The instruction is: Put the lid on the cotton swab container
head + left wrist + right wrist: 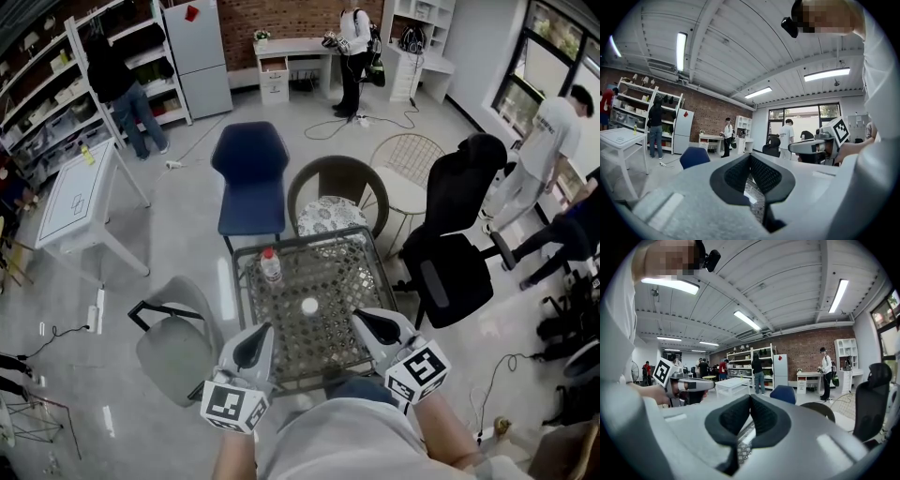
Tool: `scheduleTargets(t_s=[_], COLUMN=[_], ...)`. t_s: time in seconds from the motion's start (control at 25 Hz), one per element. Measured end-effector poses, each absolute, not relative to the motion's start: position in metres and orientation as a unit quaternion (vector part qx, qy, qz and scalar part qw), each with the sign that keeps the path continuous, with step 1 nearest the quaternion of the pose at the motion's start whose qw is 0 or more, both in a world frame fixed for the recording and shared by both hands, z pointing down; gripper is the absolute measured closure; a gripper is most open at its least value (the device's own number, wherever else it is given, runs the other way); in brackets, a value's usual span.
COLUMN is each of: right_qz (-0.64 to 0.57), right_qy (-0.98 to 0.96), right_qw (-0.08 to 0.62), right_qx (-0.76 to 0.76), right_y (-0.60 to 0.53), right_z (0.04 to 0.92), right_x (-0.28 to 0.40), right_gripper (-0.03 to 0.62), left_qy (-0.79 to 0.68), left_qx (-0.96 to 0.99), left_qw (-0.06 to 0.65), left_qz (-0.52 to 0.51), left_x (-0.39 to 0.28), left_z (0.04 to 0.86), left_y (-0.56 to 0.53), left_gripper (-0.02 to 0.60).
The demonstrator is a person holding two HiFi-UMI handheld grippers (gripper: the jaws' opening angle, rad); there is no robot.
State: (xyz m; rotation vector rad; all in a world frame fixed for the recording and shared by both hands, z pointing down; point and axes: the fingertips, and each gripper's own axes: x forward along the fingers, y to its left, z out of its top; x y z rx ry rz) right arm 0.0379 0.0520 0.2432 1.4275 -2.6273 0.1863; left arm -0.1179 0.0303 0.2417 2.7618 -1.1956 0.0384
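A small white round thing (309, 306) lies near the middle of the glass-topped woven table (352, 281); whether it is the lid or the cotton swab container I cannot tell. My left gripper (260, 330) hovers over the table's near left edge, jaws shut with nothing between them. Over the near right edge my right gripper (361, 317) is also shut and empty. Both stand short of the white thing. In the left gripper view the closed pads (740, 174) meet, with the right gripper (806, 146) beside them. The right gripper view shows shut pads (733, 418) and the left gripper (693, 385).
A clear bottle with a red cap (271, 267) stands at the table's back left. Around the table are a blue chair (250, 173), a round brown chair (337, 192), a black office chair (459, 244) and a grey chair (173, 347). Several people stand farther off.
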Motion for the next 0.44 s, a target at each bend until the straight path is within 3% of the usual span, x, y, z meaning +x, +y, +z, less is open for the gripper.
scheduleTargets(t_s=[0.44], right_qz=[0.064], right_qy=[-0.872], right_qw=[0.076], right_qx=[0.480], right_y=[0.0551], right_z=[0.2460], right_x=[0.0464], right_gripper=[0.591], left_qy=[-0.395], left_qx=[0.916], left_qw=[0.068], left_qz=[0.016], left_x=[-0.1113], left_z=[0.2469], left_y=[0.0323], left_gripper=[0.572])
